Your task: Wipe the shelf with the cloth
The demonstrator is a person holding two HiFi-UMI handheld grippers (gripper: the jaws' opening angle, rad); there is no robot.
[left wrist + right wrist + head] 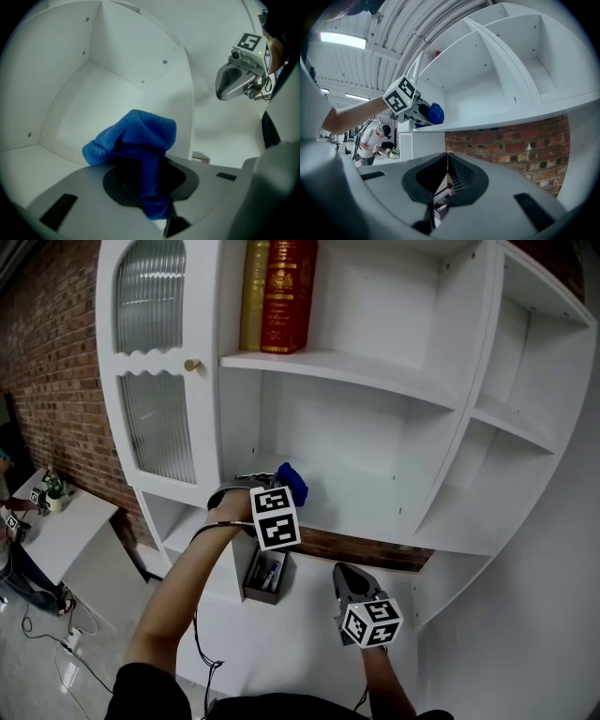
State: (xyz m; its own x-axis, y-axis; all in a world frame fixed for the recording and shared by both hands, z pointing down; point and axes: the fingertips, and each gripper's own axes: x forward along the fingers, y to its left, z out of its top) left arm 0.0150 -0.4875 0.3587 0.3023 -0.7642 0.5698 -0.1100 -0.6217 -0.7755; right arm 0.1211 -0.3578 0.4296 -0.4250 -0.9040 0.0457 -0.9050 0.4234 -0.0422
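1. The left hand-held gripper [278, 491] is clamped tight on the blue cloth [292, 482]. In its own view a strip of the cloth [136, 136] runs down between the closed jaws, and the rest bunches out ahead of the tips.
2. The cloth sits at the left end of the open shelf [375, 510], low over the board near the back corner. I cannot tell whether it is pressing on the board or just above it.
3. What matters next, I would say, is the lie of the shelf. Its long axis runs from the cloth toward 3 o'clock in the head view, so nearly all the bare board lies to that side. A sweep would have to travel that way.
4. The left hand is plainly the nearer one and is already inside the compartment.
5. The right hand-held gripper [347, 577] hangs below the shelf, at about 5 o'clock from the left one. Its jaws are pressed together with nothing between them.
6. Two books [279, 296] stand on the shelf above, at 12 o'clock, well clear of the cloth.
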